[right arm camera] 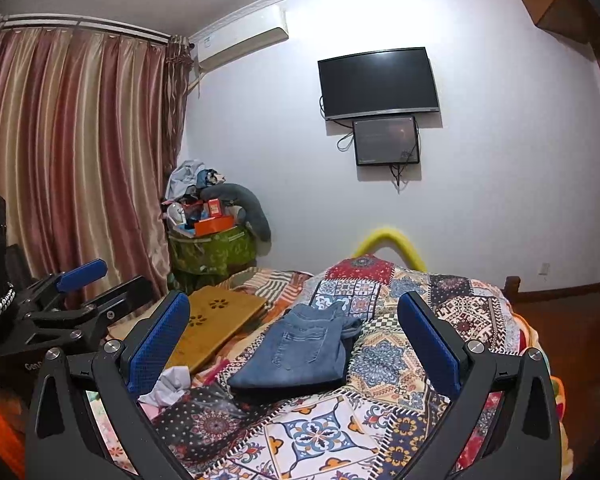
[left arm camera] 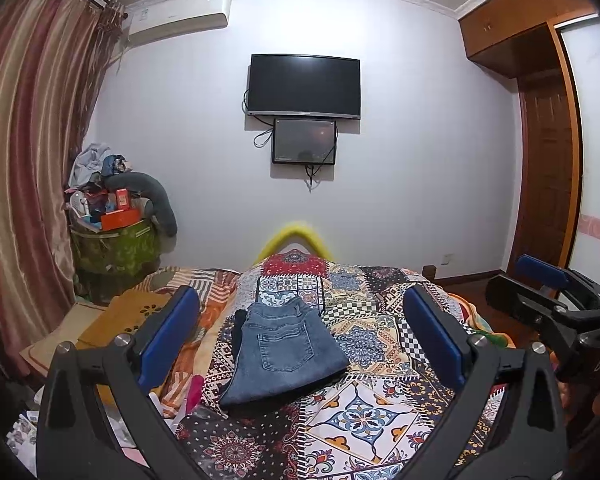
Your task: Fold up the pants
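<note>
A pair of blue-grey jeans (left arm camera: 282, 354) lies folded into a compact stack on the patchwork bedspread (left arm camera: 364, 412), back pocket up; it also shows in the right wrist view (right arm camera: 300, 350). My left gripper (left arm camera: 300, 332) is open and empty, held above the bed short of the jeans. My right gripper (right arm camera: 294, 338) is open and empty too, also raised short of the jeans. The right gripper shows at the right edge of the left wrist view (left arm camera: 540, 284); the left gripper shows at the left of the right wrist view (right arm camera: 88, 284).
A yellow wooden lap tray (right arm camera: 216, 320) lies on the bed left of the jeans, with crumpled white cloth (right arm camera: 168, 386) near it. A green bin piled with clutter (right arm camera: 212, 248) stands by the curtain (right arm camera: 72, 168). A TV (left arm camera: 304, 86) hangs on the far wall.
</note>
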The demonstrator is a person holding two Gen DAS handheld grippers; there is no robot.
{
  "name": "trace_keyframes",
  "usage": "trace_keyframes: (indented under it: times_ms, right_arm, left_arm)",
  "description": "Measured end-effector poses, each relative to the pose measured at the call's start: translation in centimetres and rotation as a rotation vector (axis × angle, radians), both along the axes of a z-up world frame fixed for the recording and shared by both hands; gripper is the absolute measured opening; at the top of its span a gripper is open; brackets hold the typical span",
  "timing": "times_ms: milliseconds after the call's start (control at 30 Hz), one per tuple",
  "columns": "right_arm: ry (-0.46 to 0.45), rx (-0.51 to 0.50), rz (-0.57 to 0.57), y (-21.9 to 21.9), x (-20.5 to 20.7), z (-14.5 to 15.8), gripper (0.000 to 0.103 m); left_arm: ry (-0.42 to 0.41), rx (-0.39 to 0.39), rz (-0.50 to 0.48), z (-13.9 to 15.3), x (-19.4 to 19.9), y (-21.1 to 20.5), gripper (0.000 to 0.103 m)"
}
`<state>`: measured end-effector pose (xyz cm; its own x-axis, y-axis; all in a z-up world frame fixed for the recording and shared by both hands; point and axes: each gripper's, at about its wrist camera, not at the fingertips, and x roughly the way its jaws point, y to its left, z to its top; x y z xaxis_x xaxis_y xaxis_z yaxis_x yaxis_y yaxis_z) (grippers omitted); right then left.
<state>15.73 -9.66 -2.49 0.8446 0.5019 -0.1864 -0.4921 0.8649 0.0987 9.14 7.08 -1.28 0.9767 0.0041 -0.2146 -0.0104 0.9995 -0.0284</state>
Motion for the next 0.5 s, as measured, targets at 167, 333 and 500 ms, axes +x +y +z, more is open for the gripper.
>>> trace_keyframes:
  times_ms: [167,333,500]
  right_arm:
    - [0.003,0.0,-0.009,-0.13,-0.03,-0.02,0.103]
    - [0.009,0.003,-0.01,-0.3,0.03,0.02,0.103]
    - [0.011,0.008,-0.012,-0.4,-0.01,0.09,0.103]
  left_arm:
    - [0.0,0.003,0.001,0.04,0.05,-0.1,0.103]
    - [0.003,-0.004,-0.002,0.05,0.17,0.0,0.103]
    - [0.001,0.002,-0.009,-0.04,0.17,-0.02,0.103]
